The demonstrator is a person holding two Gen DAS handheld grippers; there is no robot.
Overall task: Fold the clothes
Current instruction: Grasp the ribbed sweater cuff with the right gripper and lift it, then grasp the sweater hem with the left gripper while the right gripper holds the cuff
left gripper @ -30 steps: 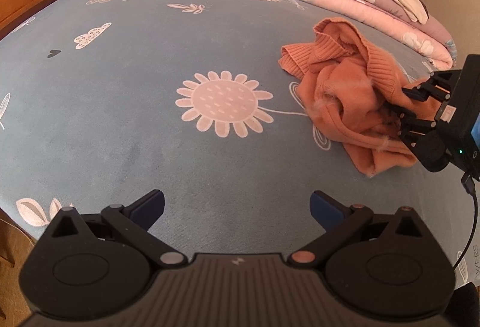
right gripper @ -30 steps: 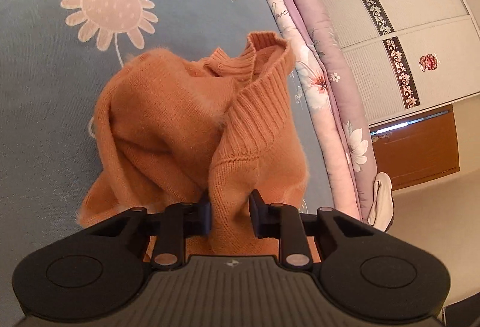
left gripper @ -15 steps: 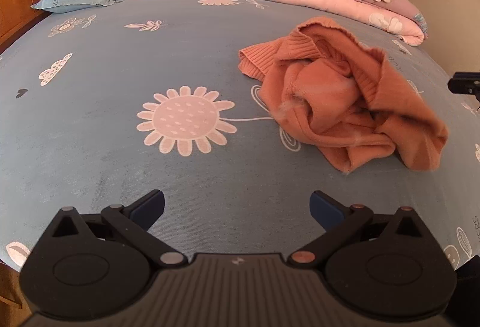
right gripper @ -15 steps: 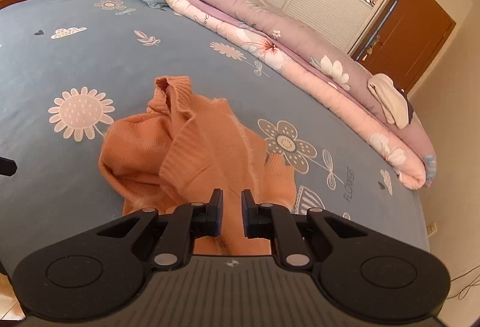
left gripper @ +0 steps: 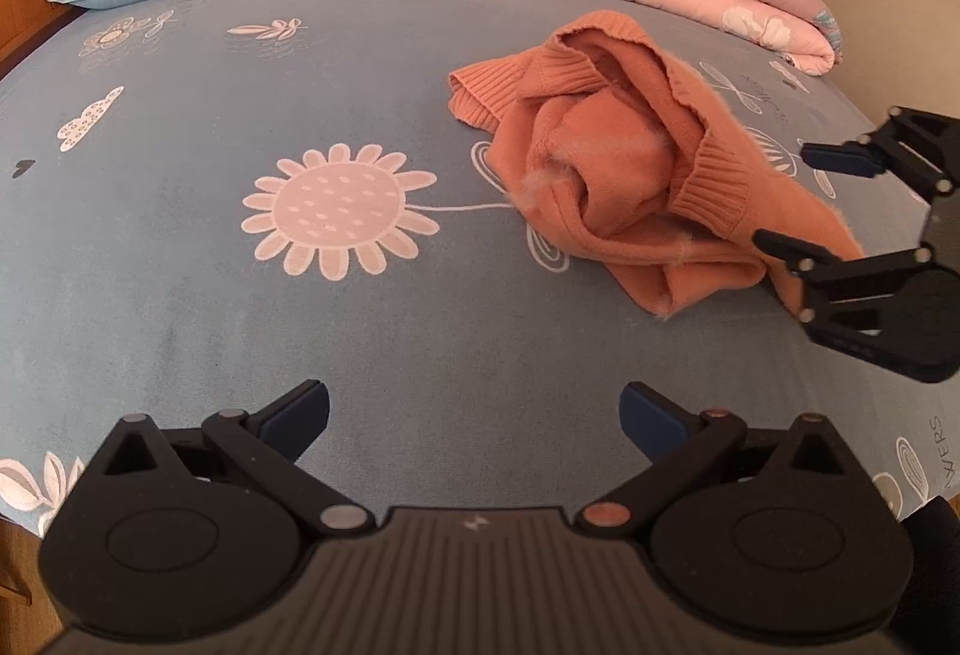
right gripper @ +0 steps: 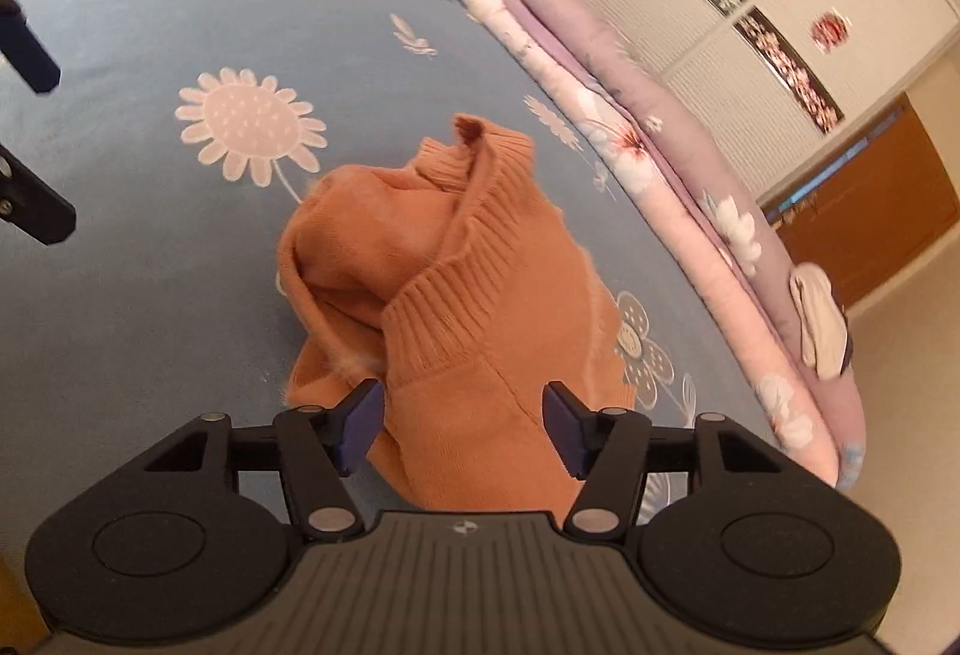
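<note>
An orange knitted sweater (left gripper: pixel 624 181) lies crumpled in a loose heap on the right half of the blue flowered bedsheet (left gripper: pixel 240 126). Its ribbed hem or collar, hard to tell which, curls up along the far edge, and fuzzy inner fabric shows in the folds; nothing is folded yet.

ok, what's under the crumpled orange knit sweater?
The crumpled orange knit sweater lies on the blue flower-print bedsheet. White printed outlines run beneath its edge. The heap covers whatever lies directly under it.
</note>
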